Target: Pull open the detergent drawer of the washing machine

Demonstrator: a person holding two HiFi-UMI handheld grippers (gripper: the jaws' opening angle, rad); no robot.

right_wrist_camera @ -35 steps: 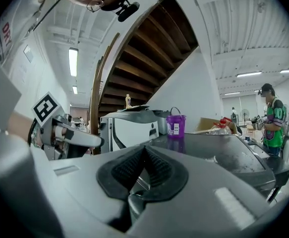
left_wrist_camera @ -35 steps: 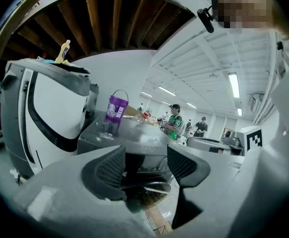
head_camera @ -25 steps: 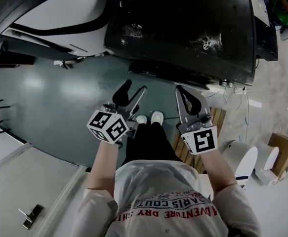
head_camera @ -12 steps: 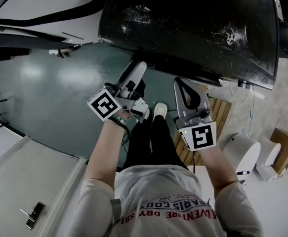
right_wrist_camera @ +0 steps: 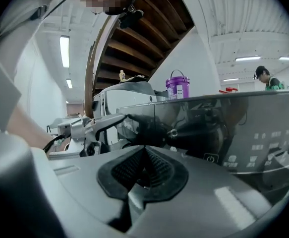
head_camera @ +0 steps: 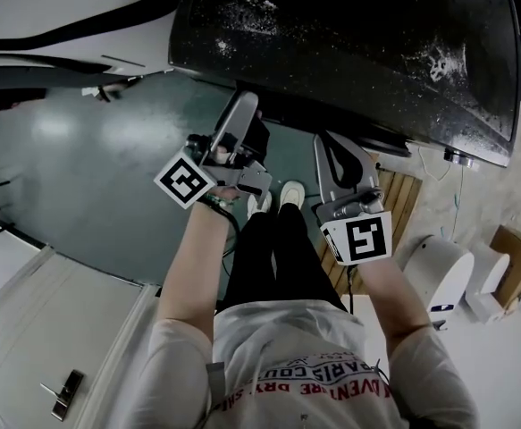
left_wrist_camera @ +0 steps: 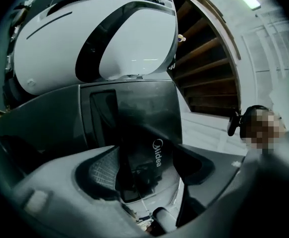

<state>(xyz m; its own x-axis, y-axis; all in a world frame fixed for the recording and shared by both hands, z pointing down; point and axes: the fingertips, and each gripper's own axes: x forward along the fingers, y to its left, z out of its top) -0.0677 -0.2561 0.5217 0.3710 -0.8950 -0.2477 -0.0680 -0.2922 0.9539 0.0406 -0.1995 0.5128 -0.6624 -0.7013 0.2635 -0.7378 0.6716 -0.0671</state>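
Note:
The dark washing machine [head_camera: 349,43] stands in front of me. Its glossy front panel [left_wrist_camera: 144,113] carries a Midea logo and a darker rectangular recess [left_wrist_camera: 103,118]. I cannot tell the drawer's edges. My left gripper [head_camera: 249,119] is rolled onto its side with its tips up at the top left of the machine's front. Its jaws are opening, and the panel shows between the pads [left_wrist_camera: 102,170] with nothing gripped. My right gripper [head_camera: 331,150] hangs a little to the right, short of the front. It is shut and empty, with its pads [right_wrist_camera: 144,170] meeting. The right gripper view shows the left gripper [right_wrist_camera: 99,125] at the panel.
A white machine [head_camera: 63,16] stands left of the dark one. A purple jug [right_wrist_camera: 178,87] sits on the dark machine's top. A wooden pallet [head_camera: 394,204], white cylinders [head_camera: 439,275] and a cardboard box [head_camera: 515,257] lie to the right. A person [right_wrist_camera: 265,76] stands far behind.
My left gripper has gone forward to the machine's front, rolled onto its side and spread its jaws. The right gripper has sunk a little and stayed shut.

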